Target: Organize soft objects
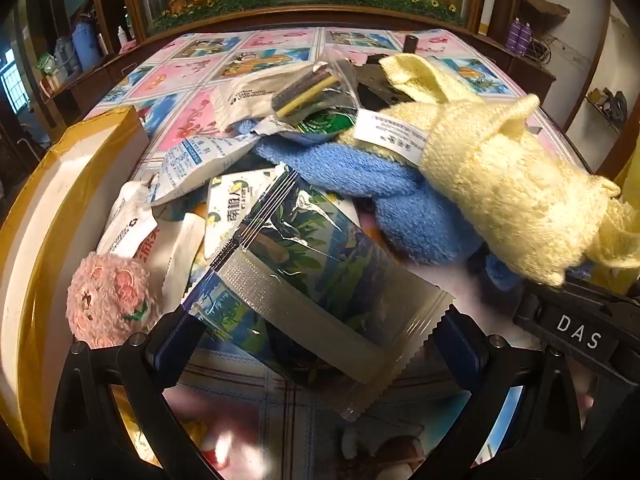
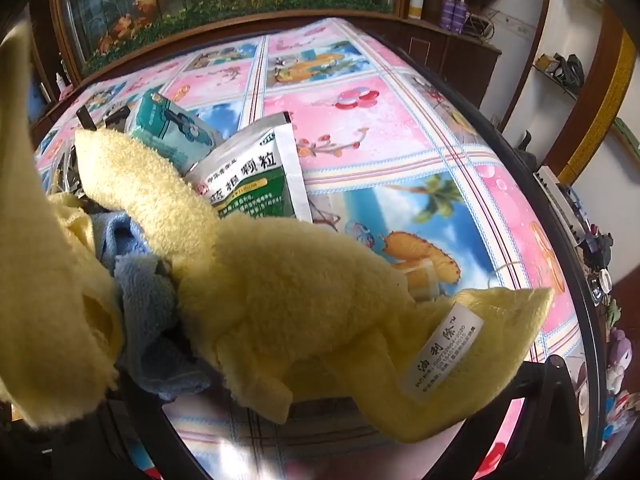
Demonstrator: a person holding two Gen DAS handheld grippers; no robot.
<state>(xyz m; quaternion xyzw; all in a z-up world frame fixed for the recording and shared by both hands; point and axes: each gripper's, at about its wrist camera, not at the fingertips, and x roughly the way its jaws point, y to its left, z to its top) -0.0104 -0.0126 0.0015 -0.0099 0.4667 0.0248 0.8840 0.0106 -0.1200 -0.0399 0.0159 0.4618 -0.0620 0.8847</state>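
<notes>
Left wrist view: left hand-held gripper (image 1: 316, 344) clamps a glossy crinkled leaf-print foil packet (image 1: 320, 280). Right hand-held gripper (image 2: 340, 412), mostly hidden, grip unclear, lies under a fluffy yellow terry towel (image 2: 288, 292) draped over a blue fleece cloth (image 2: 148, 288) on the surface (image 2: 400, 128).

From my left wrist view, a snack packet (image 1: 316, 276) fills the lower centre, a plush toy (image 1: 110, 298) at its left against a box (image 1: 60, 184). Two towels (image 1: 504, 188) pile at right, sachets (image 1: 200, 156) behind, all on the table (image 1: 176, 76).
</notes>
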